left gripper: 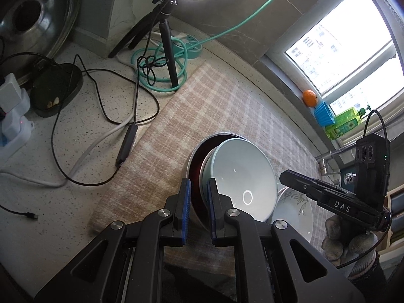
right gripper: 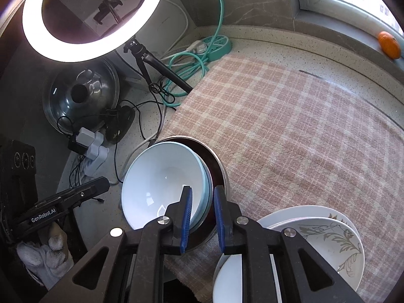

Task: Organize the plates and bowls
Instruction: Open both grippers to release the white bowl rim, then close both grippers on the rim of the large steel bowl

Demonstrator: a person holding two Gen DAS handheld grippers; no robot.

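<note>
We see the pale bowl (right gripper: 164, 184) nested in the metal pan (right gripper: 217, 166) at the plaid cloth's (right gripper: 290, 131) left edge. Our right gripper (right gripper: 203, 217) straddles the bowl's rim, jaws slightly apart, pads clear. Our left gripper (left gripper: 198, 212) likewise straddles the stack's rim, loose. Patterned plates (right gripper: 328, 240) sit just right; cloth beyond lies open.

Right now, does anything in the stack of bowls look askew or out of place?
Yes. The pale blue bowls sit tilted inside the metal dish, leaning to one side rather than nesting flat. Nothing looks spilled or broken. The patterned plates beside them are stacked unevenly too.
</note>
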